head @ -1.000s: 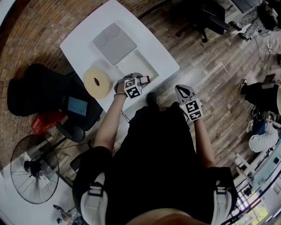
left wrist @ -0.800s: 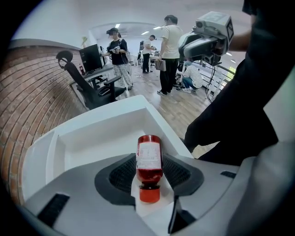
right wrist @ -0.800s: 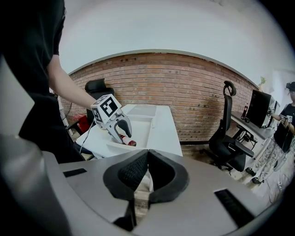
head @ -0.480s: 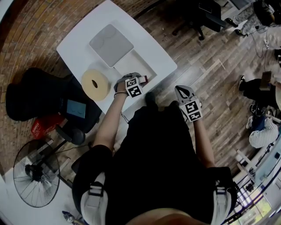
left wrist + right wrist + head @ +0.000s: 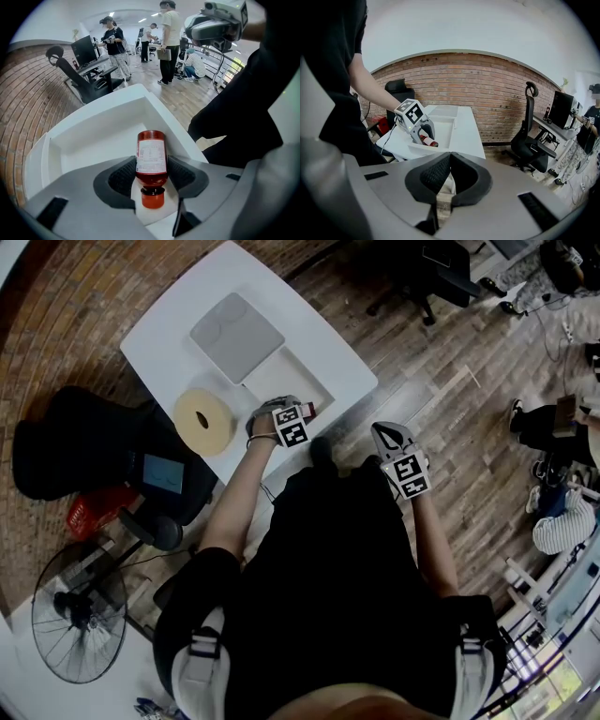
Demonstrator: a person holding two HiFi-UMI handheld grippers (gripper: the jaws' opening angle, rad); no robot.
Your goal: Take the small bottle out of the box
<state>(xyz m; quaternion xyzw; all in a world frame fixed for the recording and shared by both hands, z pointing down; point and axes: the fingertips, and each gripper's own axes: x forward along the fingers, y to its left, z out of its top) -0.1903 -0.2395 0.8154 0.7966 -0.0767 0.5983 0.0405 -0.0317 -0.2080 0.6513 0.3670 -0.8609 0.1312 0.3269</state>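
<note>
Looking down in the head view, a white desk point(image 5: 178, 324) carries an open white box point(image 5: 325, 390), a grey square slab point(image 5: 237, 337) and a pale roll point(image 5: 206, 420). The left claw point(image 5: 300, 414) reaches to the box's near edge, while the right claw point(image 5: 384, 432) hangs off the desk above the wooden floor. Left gripper view: the jaws are opening with the small bottle point(image 5: 151, 157) between them. It is red and lies on its side, with its cap toward the camera and its base toward the box's hollow. The pads stand just beside its label, and contact cannot be made out. Right gripper view: the jaws are closed together with nothing between them. Beyond them, the small bottle lies at the box's near wall, within the left claw.
</note>
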